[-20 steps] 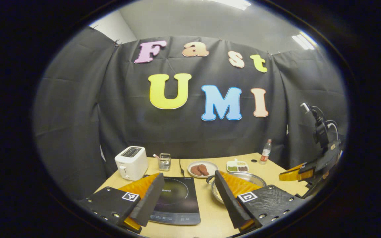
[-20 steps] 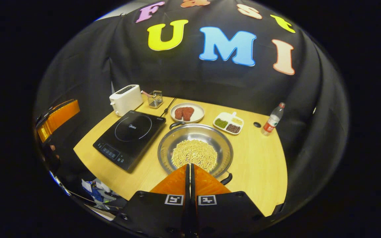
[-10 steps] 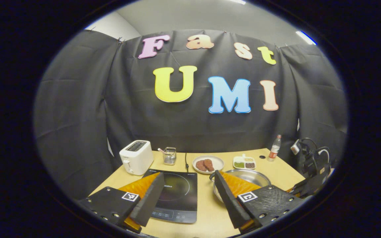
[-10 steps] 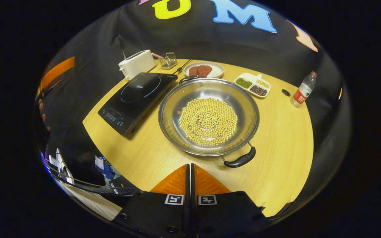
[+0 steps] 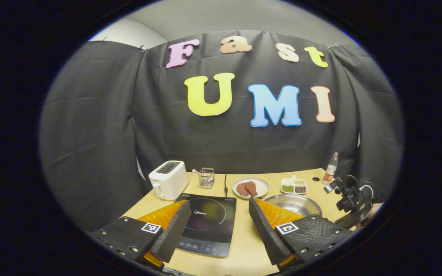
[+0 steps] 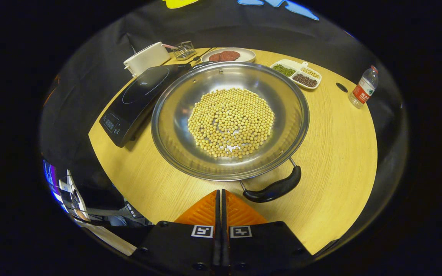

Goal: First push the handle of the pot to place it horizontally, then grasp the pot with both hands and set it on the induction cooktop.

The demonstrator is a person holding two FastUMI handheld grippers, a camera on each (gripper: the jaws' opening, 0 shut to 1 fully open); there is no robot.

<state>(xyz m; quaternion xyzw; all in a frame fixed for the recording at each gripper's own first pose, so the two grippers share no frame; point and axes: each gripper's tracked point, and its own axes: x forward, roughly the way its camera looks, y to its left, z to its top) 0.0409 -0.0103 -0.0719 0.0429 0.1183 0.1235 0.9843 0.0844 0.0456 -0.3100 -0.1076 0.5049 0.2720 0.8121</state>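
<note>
A steel pot [image 6: 175,126] full of yellow beans [image 6: 231,122] sits on the wooden table. Its near black handle [image 6: 274,188] points toward the lower right of the right gripper view; the far handle [image 6: 202,64] is at the pot's back rim. My right gripper [image 6: 221,193] is shut and empty, its tip just left of the near handle and a little apart from it. The black induction cooktop [image 6: 136,99] lies left of the pot. In the left gripper view, my left gripper [image 5: 218,214] is open above the cooktop [image 5: 209,226], with the pot [image 5: 294,202] to its right.
A white toaster [image 5: 168,179], a wire holder [image 5: 206,178], a plate of meat [image 5: 251,187], a divided dish of beans [image 5: 294,186] and a water bottle [image 6: 363,86] stand along the table's back. The other gripper's rig [image 5: 349,197] shows at the right of the left gripper view.
My right gripper has dropped lower and closer to the pot, toward its near handle, staying shut. The left gripper has drifted left, so the scene shifted right in its view.
</note>
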